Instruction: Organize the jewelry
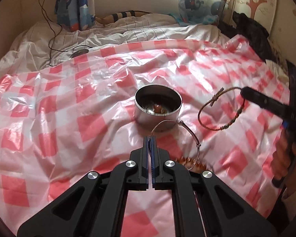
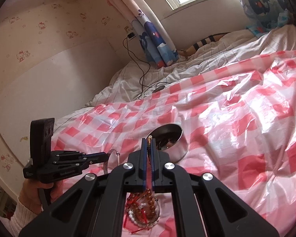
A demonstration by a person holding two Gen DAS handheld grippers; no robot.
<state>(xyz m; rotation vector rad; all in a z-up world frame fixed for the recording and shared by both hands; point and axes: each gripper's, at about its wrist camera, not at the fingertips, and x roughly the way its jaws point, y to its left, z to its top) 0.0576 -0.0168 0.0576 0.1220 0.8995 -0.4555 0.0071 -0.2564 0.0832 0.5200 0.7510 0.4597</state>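
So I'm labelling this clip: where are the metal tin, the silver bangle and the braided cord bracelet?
metal tin (image 1: pixel 157 118), left wrist view, front of its outer wall.
silver bangle (image 1: pixel 194 136), left wrist view, right side of the thin hoop.
braided cord bracelet (image 1: pixel 199 116), left wrist view, left side of the loop.

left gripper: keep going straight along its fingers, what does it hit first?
Probably the metal tin. The left gripper, shut on a thin silver bangle, points down at the tin's near wall, with only checkered plastic sheet between. Depth is unclear; it might land on the sheet just short of it.
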